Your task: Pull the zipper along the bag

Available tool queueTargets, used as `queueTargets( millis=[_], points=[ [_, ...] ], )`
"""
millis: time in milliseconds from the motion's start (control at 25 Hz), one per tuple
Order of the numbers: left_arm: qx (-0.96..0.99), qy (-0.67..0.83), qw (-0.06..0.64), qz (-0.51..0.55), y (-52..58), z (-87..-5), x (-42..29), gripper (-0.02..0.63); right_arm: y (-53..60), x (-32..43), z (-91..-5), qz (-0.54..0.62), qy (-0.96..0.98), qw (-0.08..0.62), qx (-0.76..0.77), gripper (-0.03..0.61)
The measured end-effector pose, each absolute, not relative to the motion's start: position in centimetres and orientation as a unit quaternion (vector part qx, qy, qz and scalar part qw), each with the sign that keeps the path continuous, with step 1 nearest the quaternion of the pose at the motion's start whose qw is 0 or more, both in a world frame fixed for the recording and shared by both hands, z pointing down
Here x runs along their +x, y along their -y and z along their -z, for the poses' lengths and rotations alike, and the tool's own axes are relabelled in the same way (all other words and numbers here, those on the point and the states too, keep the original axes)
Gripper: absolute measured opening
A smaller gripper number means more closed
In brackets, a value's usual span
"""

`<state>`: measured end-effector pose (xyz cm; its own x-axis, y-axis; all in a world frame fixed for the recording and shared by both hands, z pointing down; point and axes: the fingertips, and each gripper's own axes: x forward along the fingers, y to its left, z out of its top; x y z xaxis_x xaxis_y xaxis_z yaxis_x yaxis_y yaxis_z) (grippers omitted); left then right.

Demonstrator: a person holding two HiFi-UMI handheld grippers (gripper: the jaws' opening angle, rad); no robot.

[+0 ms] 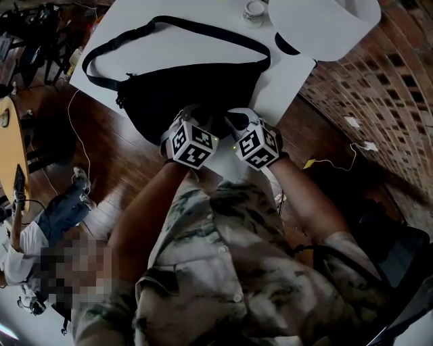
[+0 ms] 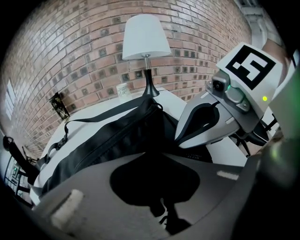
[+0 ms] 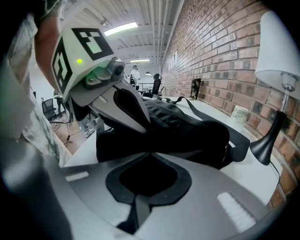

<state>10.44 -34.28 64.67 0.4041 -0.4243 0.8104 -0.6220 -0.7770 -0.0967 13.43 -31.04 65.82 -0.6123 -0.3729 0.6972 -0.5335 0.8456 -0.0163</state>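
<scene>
A black waist bag (image 1: 183,91) lies on the white table (image 1: 169,47), its strap (image 1: 176,23) looped toward the far side. Both grippers sit side by side at the bag's near edge. My left gripper (image 1: 191,138) has its jaws together over the black fabric (image 2: 108,136), and a small dark zipper pull (image 2: 164,216) shows in the narrow slit between them. My right gripper (image 1: 256,140) is shut on the bag's fabric (image 3: 187,131) close beside it. Each gripper view shows the other gripper: the right (image 2: 225,112) and the left (image 3: 108,93).
A white-shaded lamp (image 1: 325,23) on a black stem stands at the table's far right by the brick wall (image 2: 70,51). A small jar (image 1: 255,10) is beside it. A person (image 1: 47,223) sits on the wooden floor at the left.
</scene>
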Motion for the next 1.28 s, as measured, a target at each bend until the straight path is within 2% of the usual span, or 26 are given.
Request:
queueTargets(
  millis=[720, 1280],
  points=[
    [0.861, 0.292, 0.114, -0.402, 33.6, -62.6, 5.3, 0.031, 31.7, 13.8, -66.3, -0.164, 0.82, 0.439, 0.328, 0.005],
    [0.876, 0.274, 0.119, -0.377, 33.4, -61.9, 0.0, 0.031, 32.1, 14.1, -66.2, -0.184, 0.78, 0.463, 0.379, 0.002]
  ],
)
